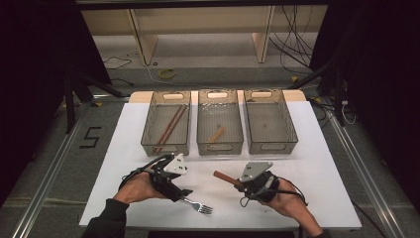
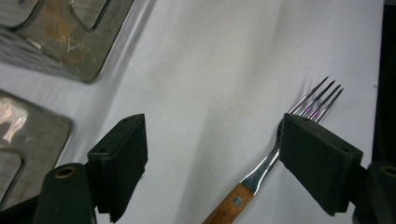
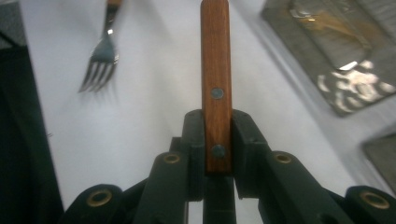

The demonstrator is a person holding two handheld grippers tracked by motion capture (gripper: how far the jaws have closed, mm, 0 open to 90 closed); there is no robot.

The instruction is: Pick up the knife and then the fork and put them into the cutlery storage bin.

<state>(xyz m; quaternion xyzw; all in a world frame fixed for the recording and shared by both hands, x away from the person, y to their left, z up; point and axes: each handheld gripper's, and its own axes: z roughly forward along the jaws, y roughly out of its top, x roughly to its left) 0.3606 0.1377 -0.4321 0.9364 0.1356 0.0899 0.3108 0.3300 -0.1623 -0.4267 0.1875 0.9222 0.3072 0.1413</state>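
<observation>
A fork (image 1: 198,205) with a wooden handle lies flat on the white table top (image 1: 317,173), near the front edge. My left gripper (image 1: 184,192) stands open around it. In the left gripper view the fork's neck (image 2: 259,171) runs beside the right-hand jaw and neither pad presses on it, with the left gripper (image 2: 212,154) spread wide. My right gripper (image 1: 238,182) is shut on a brown wooden utensil handle (image 1: 223,177) that points up and to the left. In the right gripper view, the handle (image 3: 215,56) with two rivets stands straight out between the pads of the right gripper (image 3: 217,126). Its other end is hidden.
Three clear bins stand in a row at the back of the table. The left bin (image 1: 148,124) holds brown chopsticks (image 1: 168,130), the middle bin (image 1: 220,147) a short wooden piece (image 1: 216,134), and the right bin (image 1: 292,129) looks bare. Dark floor and cables lie beyond.
</observation>
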